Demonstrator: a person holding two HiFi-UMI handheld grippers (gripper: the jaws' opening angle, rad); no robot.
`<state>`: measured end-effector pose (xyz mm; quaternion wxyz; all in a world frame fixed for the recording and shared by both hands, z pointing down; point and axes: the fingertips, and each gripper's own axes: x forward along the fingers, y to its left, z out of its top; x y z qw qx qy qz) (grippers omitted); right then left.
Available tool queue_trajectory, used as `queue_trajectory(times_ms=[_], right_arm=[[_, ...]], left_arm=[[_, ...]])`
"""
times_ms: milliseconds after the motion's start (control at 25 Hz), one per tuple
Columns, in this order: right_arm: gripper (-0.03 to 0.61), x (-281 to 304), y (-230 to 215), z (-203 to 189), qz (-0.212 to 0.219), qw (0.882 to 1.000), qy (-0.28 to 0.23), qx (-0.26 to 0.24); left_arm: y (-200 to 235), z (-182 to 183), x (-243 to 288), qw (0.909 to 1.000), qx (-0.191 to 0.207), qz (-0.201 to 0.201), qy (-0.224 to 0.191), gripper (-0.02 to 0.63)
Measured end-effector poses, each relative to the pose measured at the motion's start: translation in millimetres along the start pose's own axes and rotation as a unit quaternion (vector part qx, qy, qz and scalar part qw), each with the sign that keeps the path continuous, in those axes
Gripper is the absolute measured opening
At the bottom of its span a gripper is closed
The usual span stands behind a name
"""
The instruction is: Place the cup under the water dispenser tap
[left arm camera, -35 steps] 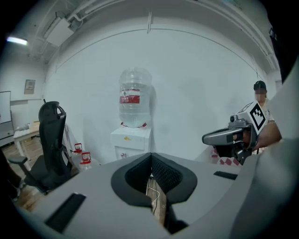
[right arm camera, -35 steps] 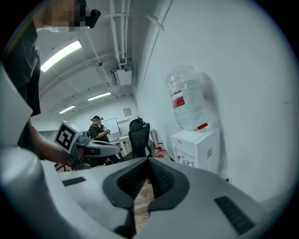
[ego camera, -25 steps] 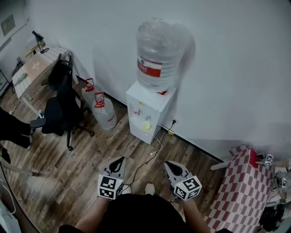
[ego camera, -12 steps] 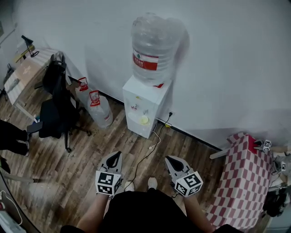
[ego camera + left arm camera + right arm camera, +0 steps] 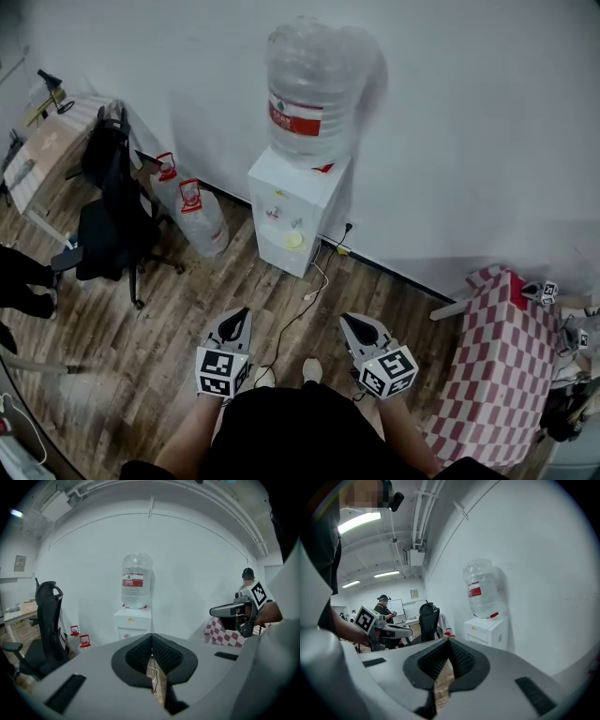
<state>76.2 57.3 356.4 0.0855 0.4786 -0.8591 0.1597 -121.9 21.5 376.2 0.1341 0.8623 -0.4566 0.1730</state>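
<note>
Seemingly cupless: left gripper (image 5: 240, 317) and right gripper (image 5: 351, 323) both clenched empty above the floor (image 5: 178, 300). One yellowish item (image 5: 294, 241) in the tap recess of the water dispenser (image 5: 281, 192) may be the cup; likely light, crushable, so pinch its wall gently.

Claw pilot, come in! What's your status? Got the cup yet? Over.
Left claw shut, empty. Right claw shut, empty. No cup held; small yellow thing on water dispenser front, too small to tell. Cable across floor ahead.

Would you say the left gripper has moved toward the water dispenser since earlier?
No: the left gripper keeps the same gap from the water dispenser.
</note>
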Motion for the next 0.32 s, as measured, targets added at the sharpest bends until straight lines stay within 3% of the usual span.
queue_trajectory(times_ms=[320], right_arm=[[0.021,8,-14,-1,-0.004,1.000,-0.001,0.012]], left_arm=[[1,1,15,1.0000,0.005,0.000,0.003,0.015]])
